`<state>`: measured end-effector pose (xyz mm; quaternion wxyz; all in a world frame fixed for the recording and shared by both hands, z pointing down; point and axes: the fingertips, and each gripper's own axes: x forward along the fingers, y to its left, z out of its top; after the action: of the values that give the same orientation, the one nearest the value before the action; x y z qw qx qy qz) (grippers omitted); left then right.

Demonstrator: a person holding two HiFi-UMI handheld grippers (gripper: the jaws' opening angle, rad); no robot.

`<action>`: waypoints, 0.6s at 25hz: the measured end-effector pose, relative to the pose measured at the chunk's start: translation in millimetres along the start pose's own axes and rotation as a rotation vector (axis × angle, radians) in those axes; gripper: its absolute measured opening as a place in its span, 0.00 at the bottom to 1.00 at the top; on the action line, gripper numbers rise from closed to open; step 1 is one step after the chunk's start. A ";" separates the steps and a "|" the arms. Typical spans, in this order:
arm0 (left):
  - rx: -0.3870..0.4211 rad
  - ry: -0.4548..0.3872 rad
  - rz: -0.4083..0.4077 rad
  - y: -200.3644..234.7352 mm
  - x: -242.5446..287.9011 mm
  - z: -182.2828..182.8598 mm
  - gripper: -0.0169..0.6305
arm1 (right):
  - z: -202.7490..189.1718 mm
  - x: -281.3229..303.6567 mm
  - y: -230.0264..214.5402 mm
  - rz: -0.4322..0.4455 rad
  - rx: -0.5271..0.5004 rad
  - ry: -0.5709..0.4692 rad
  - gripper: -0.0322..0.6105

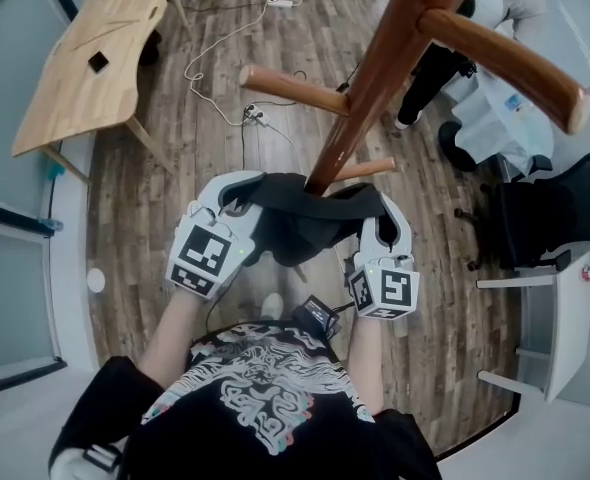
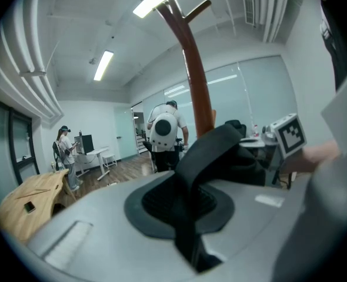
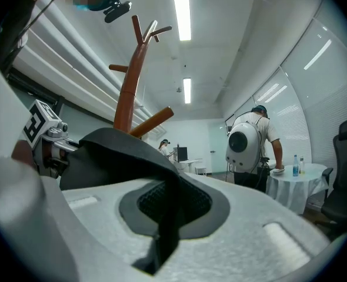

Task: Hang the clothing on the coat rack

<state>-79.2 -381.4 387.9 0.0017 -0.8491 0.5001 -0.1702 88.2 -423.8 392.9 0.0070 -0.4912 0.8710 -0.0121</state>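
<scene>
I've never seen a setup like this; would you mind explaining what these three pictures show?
There is no robot: a person holds a two-jaw gripper in each hand. The top-down picture comes from a camera on the person's head; the other two come from cameras riding on each gripper, looking along its jaws. The left gripper and right gripper are each shut on a dark garment stretched between them, right by the wooden coat rack. No work surface lies beneath, only plank floor, with a wooden table off to one side.
</scene>
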 end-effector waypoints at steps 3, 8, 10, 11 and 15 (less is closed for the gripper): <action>0.001 0.009 0.008 -0.7 5.4 -5.5 0.04 | -7.6 4.8 1.0 0.018 0.006 0.010 0.07; -0.011 0.049 0.025 -1.0 7.8 -25.6 0.04 | -22.5 10.9 4.2 0.049 0.013 0.025 0.07; -0.017 0.063 0.023 -3.3 9.3 -31.8 0.04 | -28.5 11.5 5.3 0.056 0.016 0.034 0.07; -0.018 0.066 0.021 -4.8 10.7 -34.0 0.04 | -31.5 11.8 5.8 0.060 0.017 0.038 0.07; -0.015 0.084 0.007 -10.1 16.6 -42.9 0.04 | -44.4 15.1 9.2 0.075 0.005 0.060 0.07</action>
<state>-75.8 -383.3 434.8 -0.0253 -0.8394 0.5038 -0.2021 71.4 -431.3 437.0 -0.0172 -0.4578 0.8884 -0.0288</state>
